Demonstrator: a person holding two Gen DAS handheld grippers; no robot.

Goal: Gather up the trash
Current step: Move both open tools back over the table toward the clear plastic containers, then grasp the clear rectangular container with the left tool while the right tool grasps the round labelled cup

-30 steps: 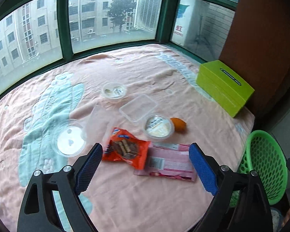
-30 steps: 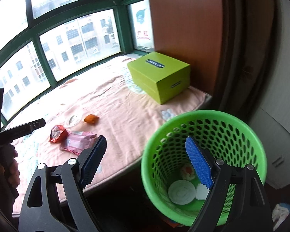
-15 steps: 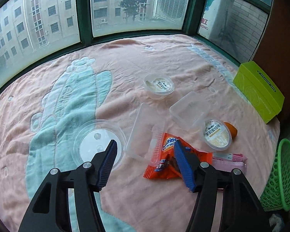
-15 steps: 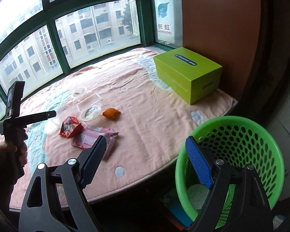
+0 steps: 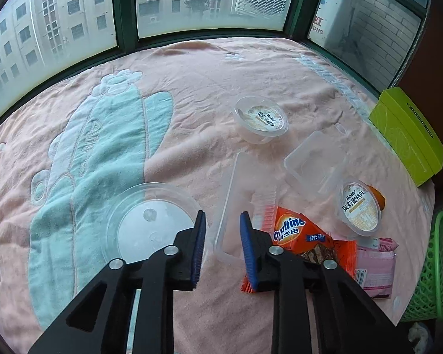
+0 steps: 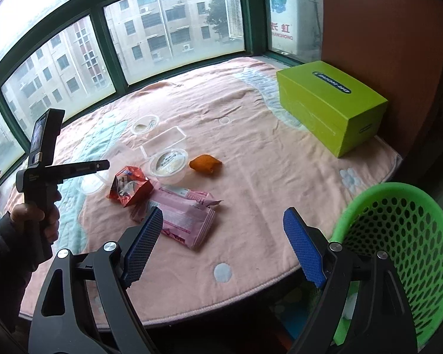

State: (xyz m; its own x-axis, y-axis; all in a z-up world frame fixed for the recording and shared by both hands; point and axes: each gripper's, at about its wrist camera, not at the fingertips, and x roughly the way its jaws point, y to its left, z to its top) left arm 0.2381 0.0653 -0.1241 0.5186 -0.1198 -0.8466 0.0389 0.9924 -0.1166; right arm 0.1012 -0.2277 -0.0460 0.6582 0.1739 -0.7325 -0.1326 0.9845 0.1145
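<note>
Left wrist view: left gripper (image 5: 220, 230) is seen narrowed but not clamped, jaws straddling the near rim of a clear rectangular tray (image 5: 245, 197) on the pink blanket (image 5: 192, 88). Nothing is gripped yet. A round clear lid (image 5: 150, 221) lies just left; an Ovaltine wrapper (image 5: 304, 236), pink wrapper (image 5: 375, 265), two labelled cups (image 5: 261, 116) (image 5: 360, 206) and a small clear box (image 5: 316, 162) are scattered right. Step judged: closing on the tray; a firm pinch on the thin rim is needed next.

Right wrist view: right gripper (image 6: 221, 242) is held wide apart, empty, above the blanket edge, beside the green basket (image 6: 398, 236). A green box (image 6: 330, 100) sits far right. Trash is mostly uncollected.
</note>
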